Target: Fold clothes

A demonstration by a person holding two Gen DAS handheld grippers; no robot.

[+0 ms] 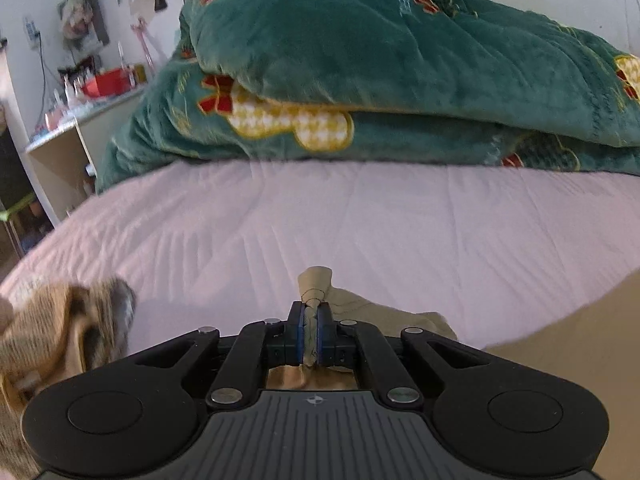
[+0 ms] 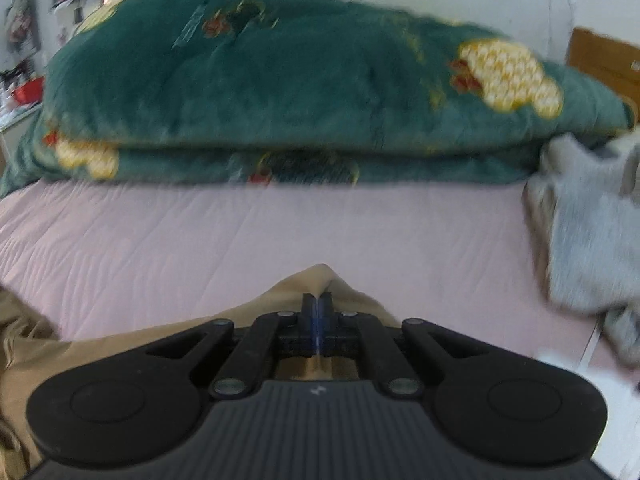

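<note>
Over the pink bed (image 1: 360,216), the left tongs (image 1: 315,320) are pinching a bunched corner of the tan garment (image 1: 340,304), and the right tongs (image 2: 317,312) are gripping another fold of it. Beyond, a green blanket (image 1: 400,60) is lying folded; a grey garment (image 2: 588,240) is sitting to the right.

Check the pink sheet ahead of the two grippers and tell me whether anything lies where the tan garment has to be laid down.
Nothing visible does. Both the left gripper and right gripper are shut on the tan garment, and the pink bed sheet ahead is bare up to the folded green blanket. A grey garment lies off right.
</note>
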